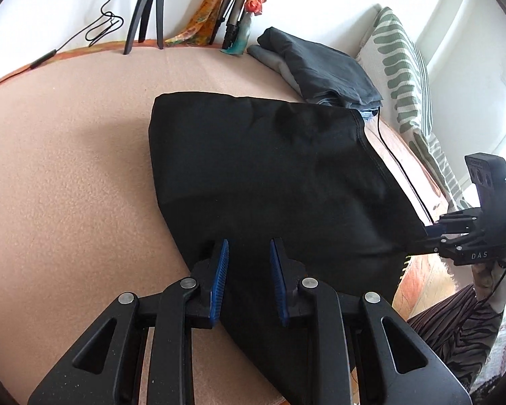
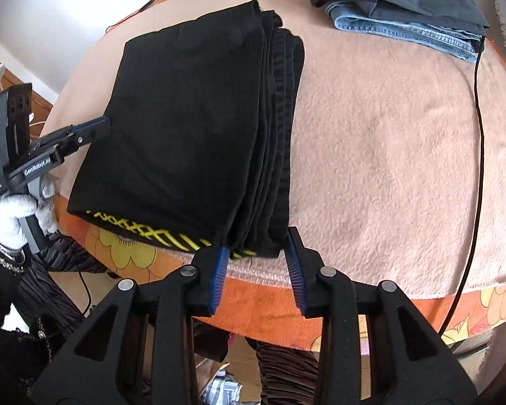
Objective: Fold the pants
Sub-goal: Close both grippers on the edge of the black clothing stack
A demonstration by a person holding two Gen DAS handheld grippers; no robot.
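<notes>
The black pants (image 1: 270, 175) lie folded into a thick rectangle on the pink blanket (image 1: 67, 168), with stacked layers and yellow print showing along the near edge in the right wrist view (image 2: 185, 128). My left gripper (image 1: 249, 253) is open and hovers over the pants' near edge; it also shows in the right wrist view (image 2: 99, 126) at the fold's left side. My right gripper (image 2: 256, 251) is open, its fingers on either side of the layered corner at the bed's edge; it also shows in the left wrist view (image 1: 435, 233).
A pile of folded dark clothes and jeans (image 2: 404, 3) lies at the far right of the bed. A black cable (image 2: 477, 135) runs across the blanket. A tripod (image 1: 145, 10) and a striped pillow (image 1: 404, 74) stand at the back.
</notes>
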